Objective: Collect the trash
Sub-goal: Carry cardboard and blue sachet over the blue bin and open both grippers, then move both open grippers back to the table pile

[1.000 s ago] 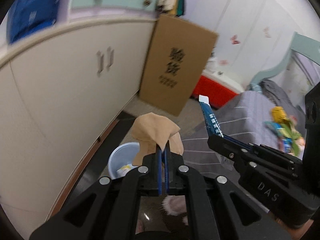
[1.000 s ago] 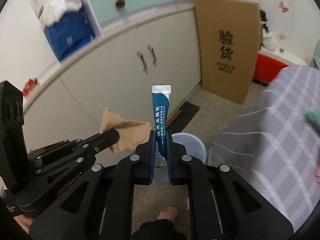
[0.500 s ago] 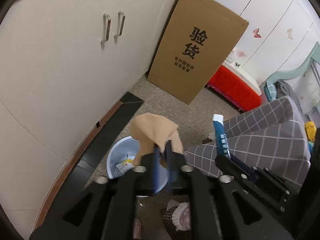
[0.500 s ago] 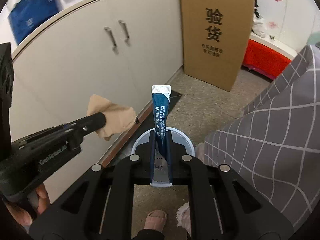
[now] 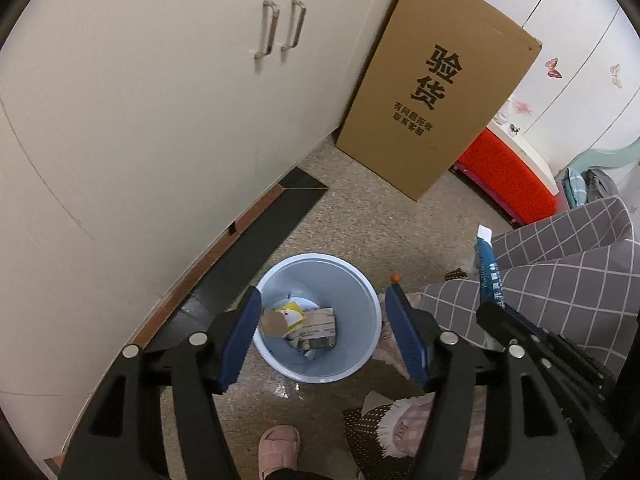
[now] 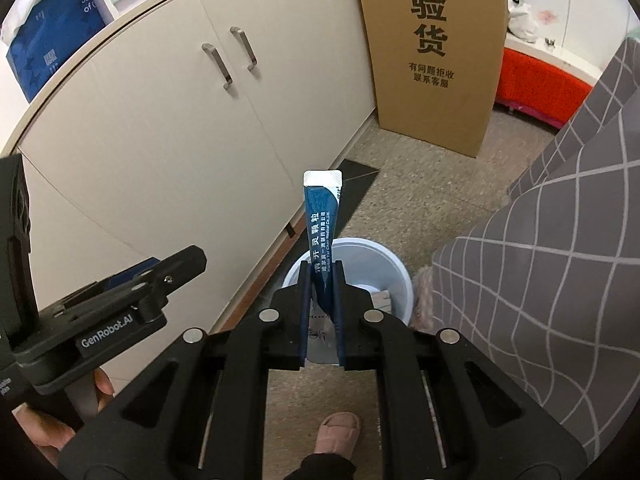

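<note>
The left gripper (image 5: 322,322), jaws just opened and empty, hangs over the bin (image 5: 352,280) holding trash.

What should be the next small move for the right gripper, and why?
Probably open the right gripper over the bin. It is shut on the blue sachet, the bin lies just beneath, and the left gripper, whose jaws have just been opening, holds nothing.
</note>
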`<action>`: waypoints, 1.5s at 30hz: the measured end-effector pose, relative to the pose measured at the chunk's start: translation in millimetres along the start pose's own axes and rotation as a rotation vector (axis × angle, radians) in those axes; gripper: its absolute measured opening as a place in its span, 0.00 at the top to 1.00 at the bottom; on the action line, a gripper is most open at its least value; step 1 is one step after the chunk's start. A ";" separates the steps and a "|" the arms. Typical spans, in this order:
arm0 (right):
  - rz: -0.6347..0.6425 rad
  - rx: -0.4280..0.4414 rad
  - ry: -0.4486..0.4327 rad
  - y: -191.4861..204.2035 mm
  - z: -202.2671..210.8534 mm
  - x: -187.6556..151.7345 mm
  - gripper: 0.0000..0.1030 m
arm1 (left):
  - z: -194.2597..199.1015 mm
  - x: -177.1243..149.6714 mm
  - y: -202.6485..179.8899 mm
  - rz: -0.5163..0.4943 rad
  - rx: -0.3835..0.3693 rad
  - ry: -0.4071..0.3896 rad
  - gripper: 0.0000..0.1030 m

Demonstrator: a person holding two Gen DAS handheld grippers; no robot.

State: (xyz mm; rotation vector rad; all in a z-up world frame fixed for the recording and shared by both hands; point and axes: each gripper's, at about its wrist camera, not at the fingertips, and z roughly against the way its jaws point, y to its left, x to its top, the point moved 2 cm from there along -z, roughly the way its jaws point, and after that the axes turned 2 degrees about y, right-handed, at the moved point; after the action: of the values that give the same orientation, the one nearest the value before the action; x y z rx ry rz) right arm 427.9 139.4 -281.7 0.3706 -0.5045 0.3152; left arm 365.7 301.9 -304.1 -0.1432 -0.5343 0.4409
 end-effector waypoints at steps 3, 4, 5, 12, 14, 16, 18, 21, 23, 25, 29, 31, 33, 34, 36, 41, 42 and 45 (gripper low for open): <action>-0.003 0.010 -0.003 2.6 0.0 0.4 0.89 | 5.7 -0.1 5.5 0.007 0.012 -0.013 0.37; -0.005 0.014 -0.003 3.7 -0.4 1.2 0.89 | 7.0 0.7 6.7 0.011 0.016 -0.017 0.37; -0.008 0.017 -0.005 4.9 -0.8 1.9 0.89 | 9.1 1.4 8.1 0.014 0.021 -0.024 0.37; -0.047 -0.012 -0.050 3.0 -3.2 12.1 0.37 | 22.2 6.8 17.3 0.050 0.063 -0.065 0.33; -0.051 -0.010 -0.074 2.1 0.9 13.4 0.31 | 23.2 7.9 20.2 0.062 0.063 -0.060 0.33; -0.054 -0.015 -0.075 2.0 4.9 13.1 0.31 | 24.1 7.2 21.7 0.068 0.067 -0.058 0.33; -0.062 -0.017 -0.086 1.8 12.6 11.8 0.31 | 28.1 6.1 22.0 0.072 0.065 -0.061 0.33; -0.056 -0.042 -0.123 5.2 32.6 11.3 0.31 | 38.8 4.7 18.6 0.080 0.048 -0.071 0.33; -0.058 -0.052 -0.151 8.0 49.5 12.5 0.31 | 51.6 5.0 14.0 0.076 0.036 -0.090 0.33; -0.060 -0.053 -0.185 9.9 68.9 13.8 0.31 | 65.6 6.0 7.7 0.066 0.026 -0.115 0.33; -0.065 -0.040 -0.266 11.3 118.5 15.5 0.31 | 105.2 6.4 -15.4 0.032 -0.007 -0.181 0.33; -0.067 -0.033 -0.300 8.4 142.0 15.2 0.31 | 123.8 5.5 -28.9 0.009 -0.028 -0.212 0.32; -0.078 -0.035 -0.340 0.3 169.8 13.7 0.31 | 143.9 3.1 -48.5 -0.022 -0.048 -0.247 0.31; -0.086 -0.033 -0.354 -4.7 180.7 12.4 0.31 | 151.7 1.7 -58.0 -0.037 -0.059 -0.258 0.31; -0.107 -0.035 -0.387 -20.6 207.6 7.8 0.31 | 166.0 -2.5 -82.9 -0.080 -0.085 -0.275 0.31; -0.171 -0.078 -0.461 -76.6 270.1 -10.6 0.31 | 184.2 -20.3 -161.8 -0.210 -0.159 -0.274 0.31; -0.186 -0.087 -0.470 -87.3 278.2 -15.0 0.31 | 186.0 -24.2 -177.0 -0.233 -0.172 -0.273 0.30; -0.241 -0.134 -0.500 -129.3 307.4 -28.7 0.31 | 187.7 -39.3 -228.2 -0.328 -0.218 -0.258 0.29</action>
State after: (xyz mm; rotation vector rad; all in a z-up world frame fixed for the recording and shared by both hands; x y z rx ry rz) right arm 327.7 -109.2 -81.3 0.3755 -0.9566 -0.0510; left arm 321.6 83.4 -106.3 -0.2054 -0.8443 0.0792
